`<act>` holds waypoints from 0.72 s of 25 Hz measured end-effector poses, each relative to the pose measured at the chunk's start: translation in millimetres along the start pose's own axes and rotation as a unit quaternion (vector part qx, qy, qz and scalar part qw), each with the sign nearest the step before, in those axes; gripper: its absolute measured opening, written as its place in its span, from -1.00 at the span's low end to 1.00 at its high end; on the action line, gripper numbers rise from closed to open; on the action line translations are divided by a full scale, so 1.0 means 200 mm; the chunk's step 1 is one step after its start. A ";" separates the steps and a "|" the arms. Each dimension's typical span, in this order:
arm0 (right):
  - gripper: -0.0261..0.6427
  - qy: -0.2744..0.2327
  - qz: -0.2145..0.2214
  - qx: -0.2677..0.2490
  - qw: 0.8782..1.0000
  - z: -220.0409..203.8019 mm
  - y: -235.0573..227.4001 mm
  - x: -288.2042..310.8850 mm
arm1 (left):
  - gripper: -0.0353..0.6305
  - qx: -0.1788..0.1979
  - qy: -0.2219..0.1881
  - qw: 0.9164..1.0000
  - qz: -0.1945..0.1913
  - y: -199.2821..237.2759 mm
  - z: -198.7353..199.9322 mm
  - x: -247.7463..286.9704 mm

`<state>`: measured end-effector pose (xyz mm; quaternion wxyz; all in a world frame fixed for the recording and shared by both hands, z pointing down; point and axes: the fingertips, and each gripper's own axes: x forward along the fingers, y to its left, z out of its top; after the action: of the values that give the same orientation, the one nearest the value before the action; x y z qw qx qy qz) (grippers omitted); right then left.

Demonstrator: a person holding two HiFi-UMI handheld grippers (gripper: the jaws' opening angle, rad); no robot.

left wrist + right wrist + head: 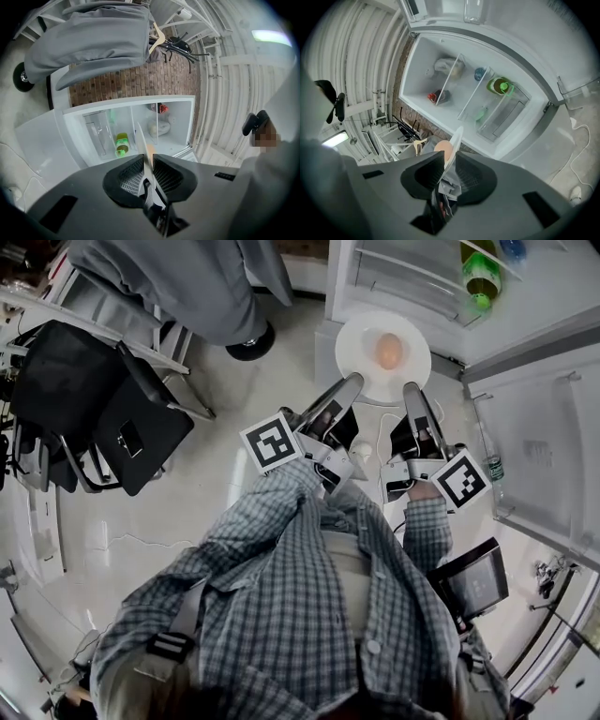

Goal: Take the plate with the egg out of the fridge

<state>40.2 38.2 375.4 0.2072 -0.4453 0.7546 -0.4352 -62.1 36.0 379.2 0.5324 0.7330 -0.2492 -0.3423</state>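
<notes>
plate w/ egg clear of the fridge, both grippers on it

head view: white plate [356, 345] w/ egg [389, 351] on it is held level over the floor, just in front of the open fridge [412, 282]. left gripper [353, 382] has its near-left rim, right gripper [411, 390] its near-right rim. green bottle [481, 282] is inside the fridge.

left gripper view: left gripper [148, 161] jaws clamped on the plate [140, 138] rim, seen edge-on. egg [150, 151] just past the pads. fridge [176, 122] open beyond, green bottle [122, 144] in it.

right gripper view: right gripper [449, 161] jaws pinched on the plate [457, 139] rim, egg [443, 150] close by. fridge [422, 79] open, green bottle [500, 86] in it.
</notes>
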 end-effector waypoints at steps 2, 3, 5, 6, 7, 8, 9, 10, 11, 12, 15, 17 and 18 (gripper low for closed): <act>-0.69 -0.003 -0.003 0.005 1.000 -0.03 0.01 -0.03 | -0.69 0.000 0.005 1.000 0.004 -0.01 -0.02 -0.04; -0.69 -0.004 -0.006 0.006 1.000 -0.04 0.02 -0.05 | -0.69 -0.002 0.007 1.000 0.004 -0.01 -0.02 -0.05; -0.69 -0.005 -0.009 0.000 1.000 -0.06 0.04 -0.08 | -0.69 -0.004 0.010 1.000 0.004 -0.03 -0.04 -0.07; -0.69 -0.005 -0.010 -0.003 1.000 -0.06 0.04 -0.09 | -0.69 -0.004 0.011 1.000 0.004 -0.03 -0.05 -0.08; -0.69 -0.005 -0.011 -0.003 1.000 -0.06 0.04 -0.10 | -0.69 -0.005 0.012 1.000 0.003 -0.03 -0.05 -0.08; -0.69 -0.004 -0.013 -0.001 1.000 -0.07 0.04 -0.11 | -0.69 -0.009 0.011 1.000 0.001 -0.04 -0.06 -0.08; -0.69 -0.004 -0.014 0.000 1.000 -0.07 0.03 -0.12 | -0.69 -0.012 0.009 1.000 0.001 -0.04 -0.07 -0.08; -0.69 -0.005 -0.013 0.001 1.000 -0.06 0.03 -0.12 | -0.69 -0.013 0.009 1.000 0.001 -0.04 -0.08 -0.08; -0.69 -0.005 -0.010 0.001 1.000 -0.06 0.03 -0.13 | -0.69 -0.011 0.009 1.000 0.003 -0.04 -0.09 -0.09; -0.69 -0.005 -0.007 0.000 1.000 -0.06 0.03 -0.13 | -0.69 -0.007 0.009 1.000 0.006 -0.03 -0.09 -0.09; -0.69 0.000 -0.005 0.003 1.000 -0.06 0.02 -0.12 | -0.69 -0.005 0.003 1.000 0.006 -0.02 -0.08 -0.08; -0.69 0.002 -0.004 0.009 1.000 -0.05 0.01 -0.13 | -0.69 -0.009 -0.002 1.000 0.006 -0.03 -0.10 -0.07; -0.69 0.003 -0.002 0.011 1.000 -0.04 0.01 -0.13 | -0.69 -0.011 -0.004 1.000 0.007 -0.03 -0.11 -0.07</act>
<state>47.6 64.7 376.3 0.2084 -0.4433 0.7493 -0.4456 -54.5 61.2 380.3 0.5415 0.7242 -0.2527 -0.3442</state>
